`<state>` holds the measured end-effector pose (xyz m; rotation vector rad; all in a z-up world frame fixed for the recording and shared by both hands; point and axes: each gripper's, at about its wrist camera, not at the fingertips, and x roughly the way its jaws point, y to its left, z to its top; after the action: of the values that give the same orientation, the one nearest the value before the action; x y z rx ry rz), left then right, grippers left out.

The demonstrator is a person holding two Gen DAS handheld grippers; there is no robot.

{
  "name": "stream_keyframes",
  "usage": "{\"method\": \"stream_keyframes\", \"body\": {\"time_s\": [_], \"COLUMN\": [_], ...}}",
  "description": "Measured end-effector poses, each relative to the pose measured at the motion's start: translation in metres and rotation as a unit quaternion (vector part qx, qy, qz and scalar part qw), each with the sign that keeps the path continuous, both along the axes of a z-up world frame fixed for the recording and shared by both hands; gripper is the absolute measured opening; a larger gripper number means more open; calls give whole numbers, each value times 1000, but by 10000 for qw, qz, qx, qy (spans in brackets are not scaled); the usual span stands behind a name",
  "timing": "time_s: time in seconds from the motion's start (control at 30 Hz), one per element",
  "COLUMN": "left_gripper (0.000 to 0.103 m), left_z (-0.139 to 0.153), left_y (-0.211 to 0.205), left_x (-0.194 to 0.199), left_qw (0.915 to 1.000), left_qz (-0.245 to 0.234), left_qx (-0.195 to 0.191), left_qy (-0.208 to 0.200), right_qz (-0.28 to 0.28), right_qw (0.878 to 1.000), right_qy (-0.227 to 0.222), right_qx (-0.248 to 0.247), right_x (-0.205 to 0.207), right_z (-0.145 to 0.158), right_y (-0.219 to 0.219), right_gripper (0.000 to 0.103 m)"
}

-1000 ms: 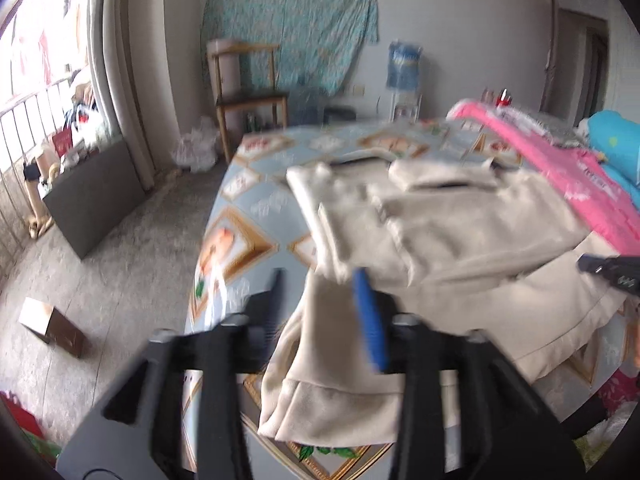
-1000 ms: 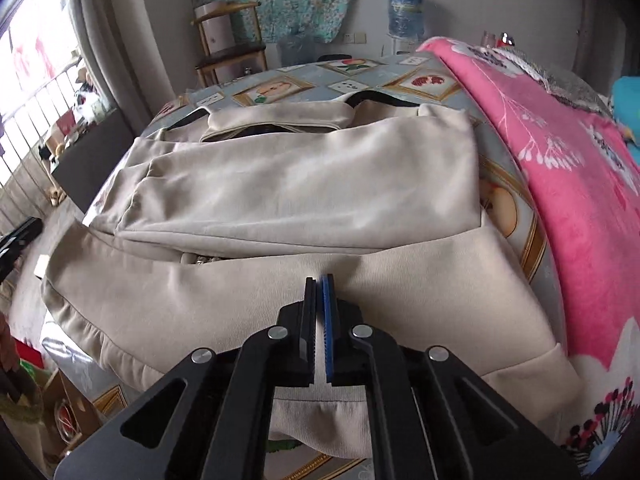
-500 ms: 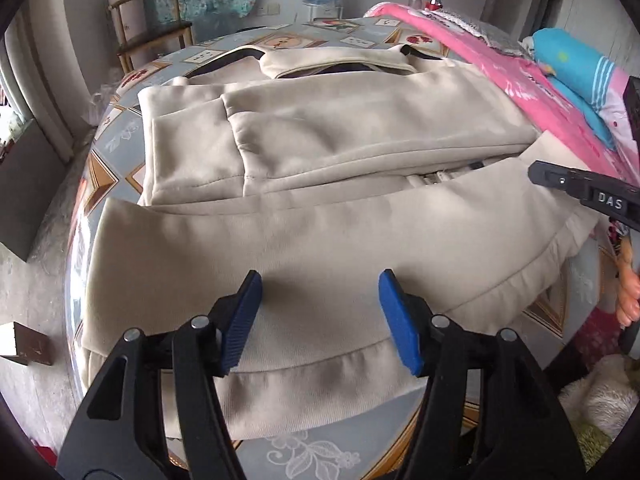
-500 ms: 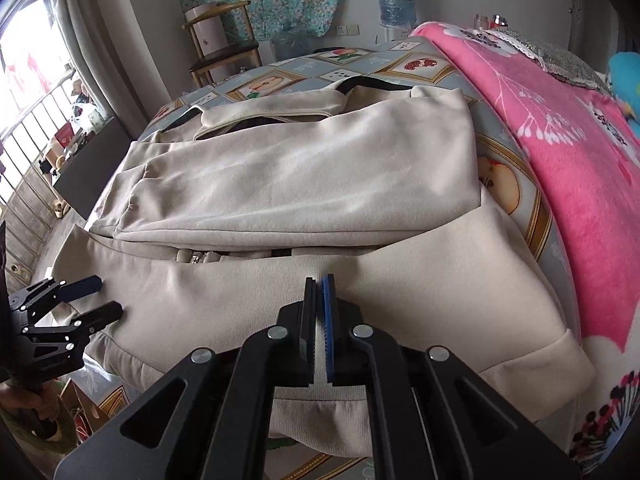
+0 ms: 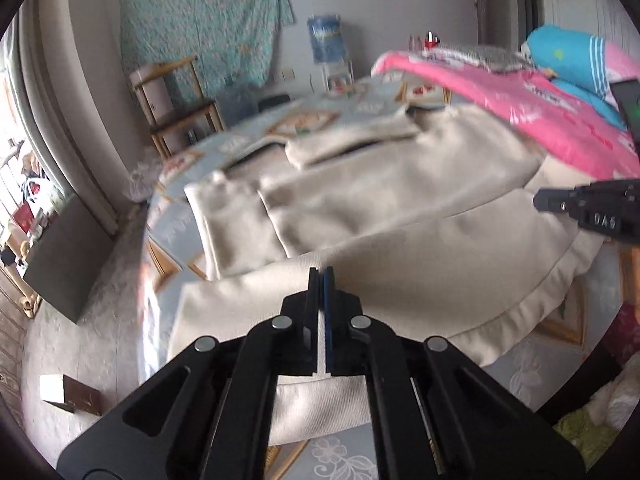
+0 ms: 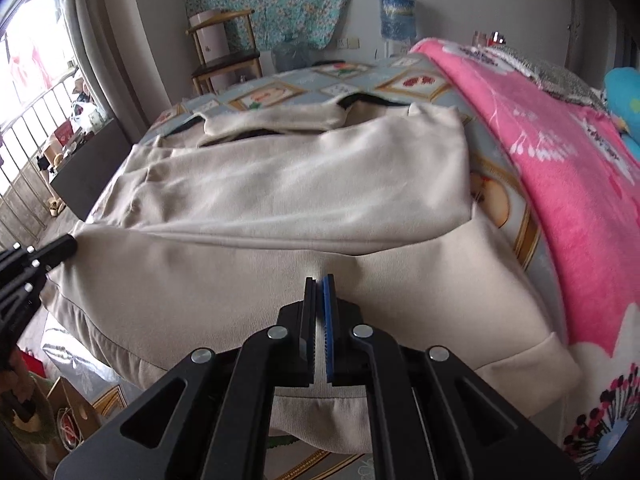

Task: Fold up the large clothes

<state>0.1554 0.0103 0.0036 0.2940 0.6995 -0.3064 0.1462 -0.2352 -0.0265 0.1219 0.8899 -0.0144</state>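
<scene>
Left gripper [image 5: 321, 276]: clamped on the hem of the large beige fleece garment [image 5: 400, 216].
Right gripper [image 6: 319, 286]: pinching same hem.
Left view only: brown cardboard box [image 5: 70, 394], floor, lower left.

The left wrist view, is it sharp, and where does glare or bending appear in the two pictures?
Left wrist view: motion-blurred across the beige garment; only the left gripper is crisp. Right wrist view: sharp, with the window blown out white. Both: fisheye bending, dark corners.
</scene>
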Motion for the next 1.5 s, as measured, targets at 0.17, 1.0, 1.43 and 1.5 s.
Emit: {"method": "stream_keyframes", "body": {"time_s": [0.17,1.0,1.43,1.5], "left_gripper": [1,5,5,5], "left_z": [-11,-34,-59,-61], "left_y": [-8,3,-37,-37], "left_x": [17,25,23,22], "left_qw": [9999,9974,9786,9783], "left_qz": [-16,-77,-783,-760], "left_qx": [128,-317,-1059,-1115], "left_qy": [42,638,1579,1569], "right_qz": [-110,1543,1118,962], "right_qw": [9999,9838,9867,9914], "right_qy": [37,612,490,526], "right_qx": [72,681,1076,712], "right_x": [10,41,19,5], "right_z": [-11,-35,-1,5], "right_y": [-5,75,30,16], "right_gripper": [4,2,11,27]}}
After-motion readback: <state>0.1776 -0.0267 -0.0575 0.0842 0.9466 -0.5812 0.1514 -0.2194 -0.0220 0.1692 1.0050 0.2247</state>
